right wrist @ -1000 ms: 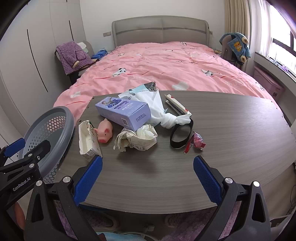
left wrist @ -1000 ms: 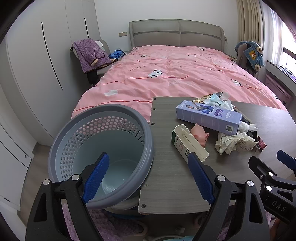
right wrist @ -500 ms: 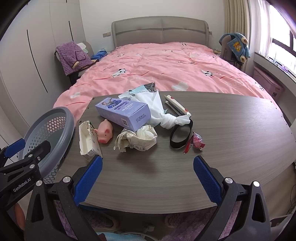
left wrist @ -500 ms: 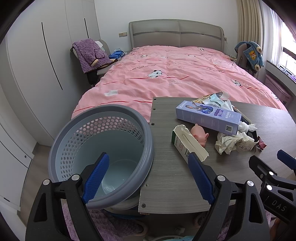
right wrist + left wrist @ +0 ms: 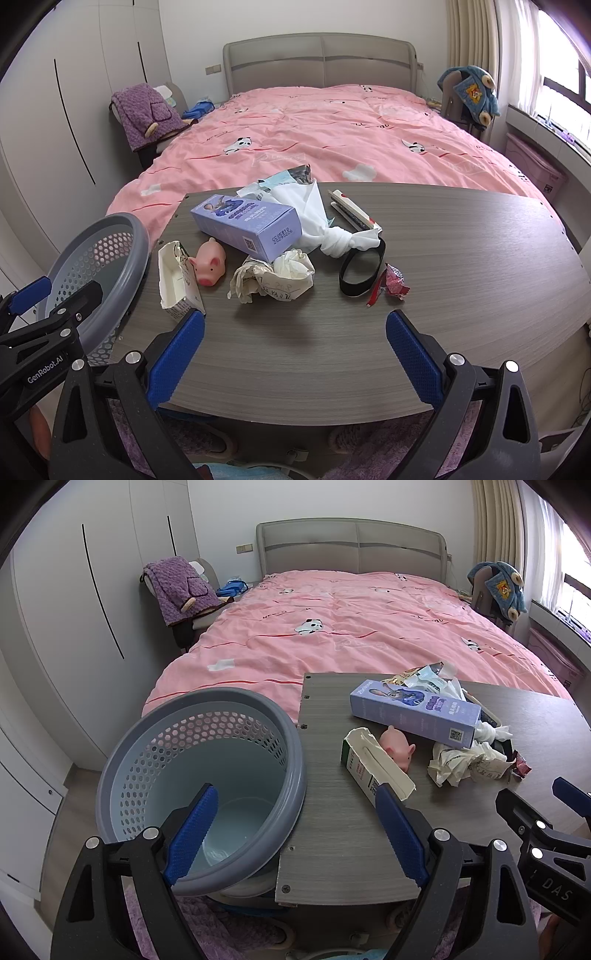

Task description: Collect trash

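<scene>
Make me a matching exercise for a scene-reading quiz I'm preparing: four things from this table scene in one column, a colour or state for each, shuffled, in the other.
Things:
1. toy pig
2. paper ball
3. basket
4. band

Descriptions:
A. grey, perforated, nothing in it
B. black loop lying flat
C. pink, beside the torn carton
D. crumpled, white

Pairs: 1-C, 2-D, 3-A, 4-B

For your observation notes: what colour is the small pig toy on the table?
Pink; the pig toy shows best in the right wrist view.

Black plastic gripper frames, silver screws, blue textured fingers [image 5: 173,365], white "GenRobot.AI" and "DAS" lettering.
</scene>
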